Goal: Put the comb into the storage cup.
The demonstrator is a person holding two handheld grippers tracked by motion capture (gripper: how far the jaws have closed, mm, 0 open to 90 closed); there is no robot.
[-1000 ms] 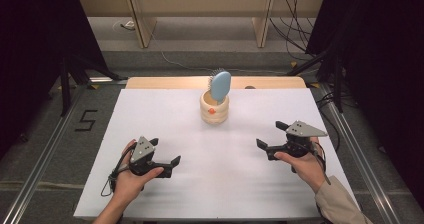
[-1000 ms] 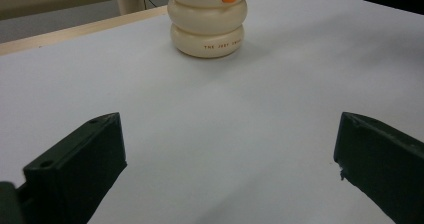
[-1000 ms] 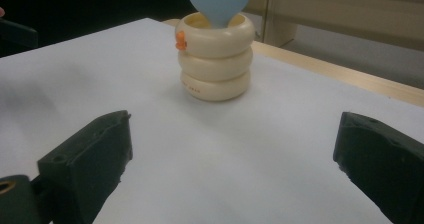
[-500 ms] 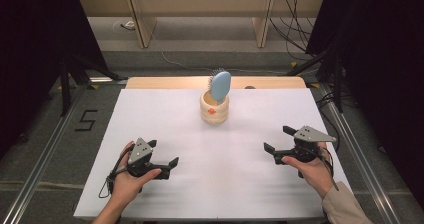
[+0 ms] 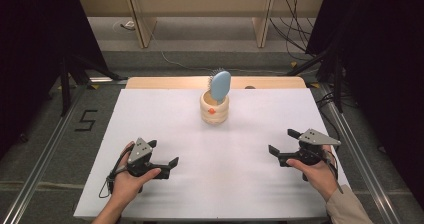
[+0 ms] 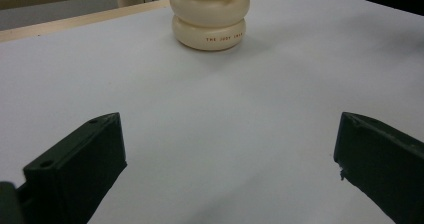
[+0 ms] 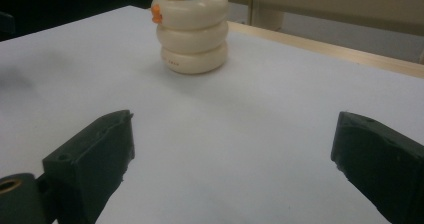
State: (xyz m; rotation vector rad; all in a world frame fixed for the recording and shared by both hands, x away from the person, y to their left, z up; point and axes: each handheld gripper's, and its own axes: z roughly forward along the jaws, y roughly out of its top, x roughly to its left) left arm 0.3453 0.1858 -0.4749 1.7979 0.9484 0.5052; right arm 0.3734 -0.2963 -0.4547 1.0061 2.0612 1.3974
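Observation:
A cream ringed holder [image 5: 214, 109] stands upright at the far middle of the white table, with a small orange knob on its side. A light blue hairbrush [image 5: 219, 85] sticks up out of it, bristles at its top edge. The holder also shows far off in the left gripper view [image 6: 210, 19] and in the right gripper view [image 7: 191, 30]. My left gripper [image 5: 163, 155] rests low at the near left, open and empty. My right gripper [image 5: 284, 143] sits at the near right, open with nothing between its jaws. Both point toward the holder.
The white table top [image 5: 250, 149] ends in a wooden strip [image 5: 165, 82] at the far edge. Dark stands and cables [image 5: 300, 14] lie on the floor beyond and to the sides. A floor mark "5" [image 5: 86, 120] is at the left.
My right gripper has drawn back toward the near right edge and dropped lower. The left gripper has slid slightly nearer. Holder and brush have not moved.

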